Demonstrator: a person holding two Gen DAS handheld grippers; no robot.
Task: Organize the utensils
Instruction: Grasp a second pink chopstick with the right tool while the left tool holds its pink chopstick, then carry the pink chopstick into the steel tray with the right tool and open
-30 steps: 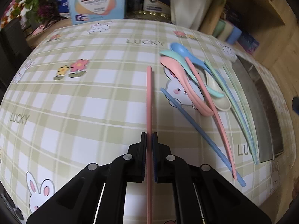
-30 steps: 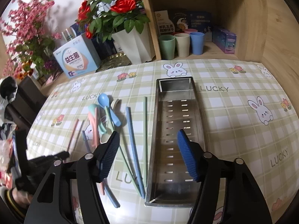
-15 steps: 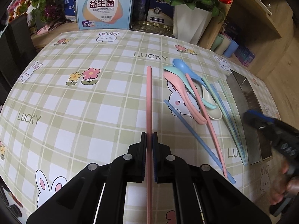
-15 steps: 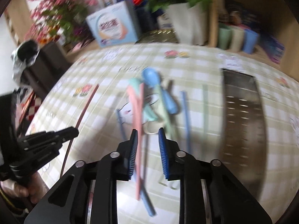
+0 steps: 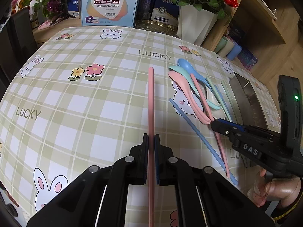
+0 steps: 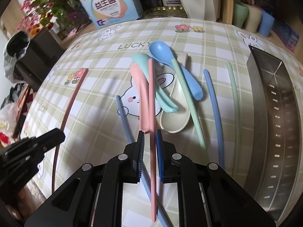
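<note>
Left hand-held gripper [image 5: 151, 140] clenched on one pink chopstick [image 5: 151, 102], held over the surface [image 5: 94, 104]; right hand-held gripper [image 6: 149, 138] straddles its mate [image 6: 151, 98] in the pile, apparently for pairing; grip uncertain.

A checked bunny tablecloth [image 6: 94, 113] carries scattered spoons [image 6: 162, 53] and chopsticks [image 6: 213, 98] centre-frame, a steel tray [image 6: 274, 98] at right.
</note>
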